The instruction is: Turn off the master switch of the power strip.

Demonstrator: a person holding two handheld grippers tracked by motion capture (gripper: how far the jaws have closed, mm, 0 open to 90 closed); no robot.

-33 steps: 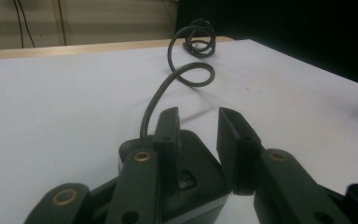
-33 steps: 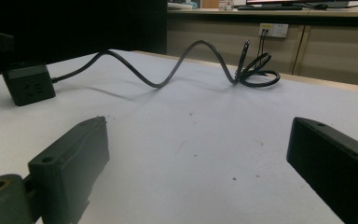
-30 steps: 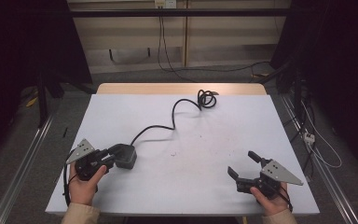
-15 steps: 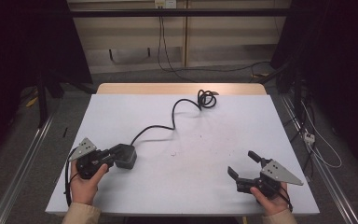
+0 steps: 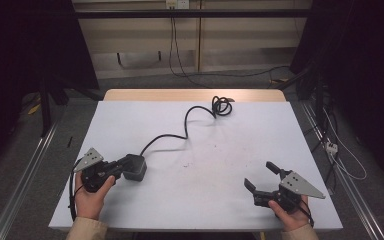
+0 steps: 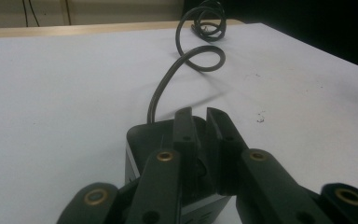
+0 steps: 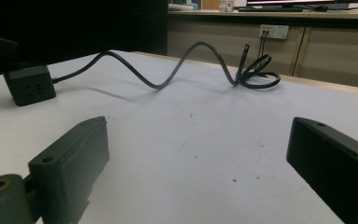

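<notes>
Closing on the power cube (image 5: 134, 167), left tongs (image 5: 121, 170) pinch it; right tongs (image 5: 262, 178) gape wide.

White table (image 5: 205, 200) top, bare surface with few small dark specks near middle. Far edge of table: strip of light wood (image 5: 190, 95). Behind table: pale wall panels (image 5: 145, 45), wall socket (image 5: 176, 4) at top, thin black wires (image 5: 172, 40) hanging from it down to grey floor (image 5: 70, 115). Metal rails (image 5: 20, 180) run along floor on both sides of table. Right of table: small white plug strip (image 5: 331, 147) on floor with loose leads. Black curtains (image 5: 360, 60) both sides.
</notes>
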